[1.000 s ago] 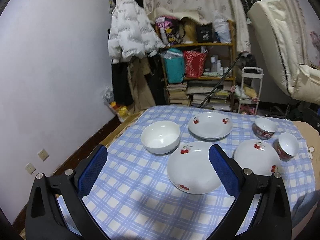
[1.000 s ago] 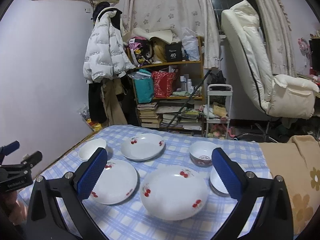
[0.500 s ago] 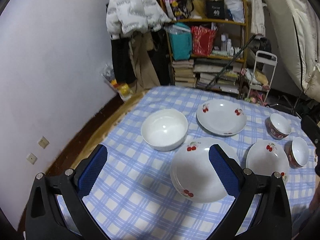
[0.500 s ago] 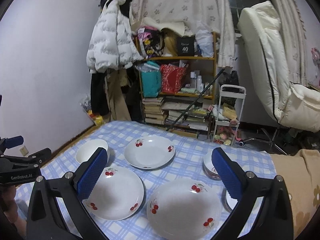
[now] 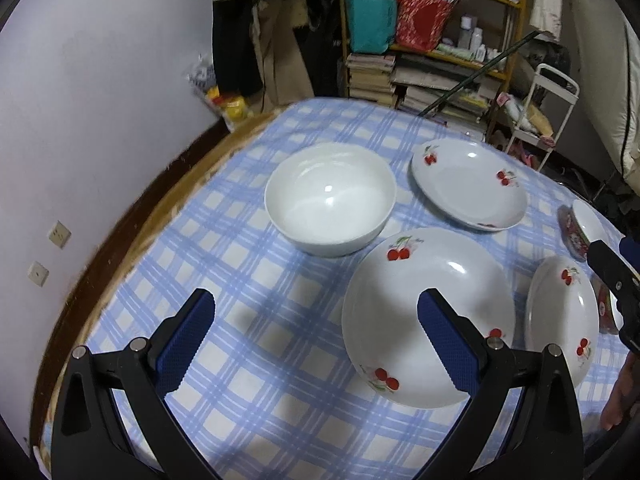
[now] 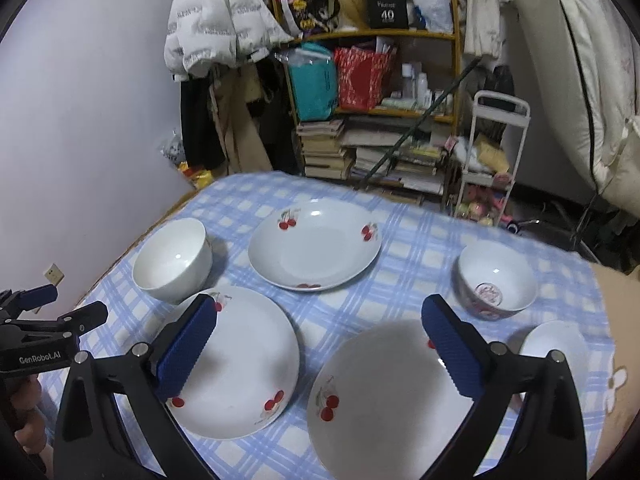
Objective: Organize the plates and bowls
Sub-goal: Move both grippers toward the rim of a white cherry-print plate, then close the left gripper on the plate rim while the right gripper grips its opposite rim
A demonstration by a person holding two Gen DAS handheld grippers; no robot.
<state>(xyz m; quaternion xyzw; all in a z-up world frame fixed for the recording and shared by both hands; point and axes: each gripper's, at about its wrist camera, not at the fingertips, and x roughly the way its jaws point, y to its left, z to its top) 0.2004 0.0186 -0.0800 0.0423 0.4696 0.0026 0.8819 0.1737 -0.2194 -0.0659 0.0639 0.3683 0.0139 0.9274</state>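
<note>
Through the left wrist camera, my left gripper hangs wide apart and empty over the checked tablecloth, its right finger above the near cherry plate. The plain white bowl sits just beyond, the far cherry plate beside it, and a third cherry plate lies off to the right. Through the right wrist camera, my right gripper is likewise spread and holding nothing, poised between the left plate and the plate right below me. The patterned bowl stands further right, with a second small bowl partly hidden behind my finger. I judge nothing is stacked yet. To do this well, I should come down on a plate's rim, one finger over and one under the lip, lift it level, and set it squarely on its neighbour.
</note>
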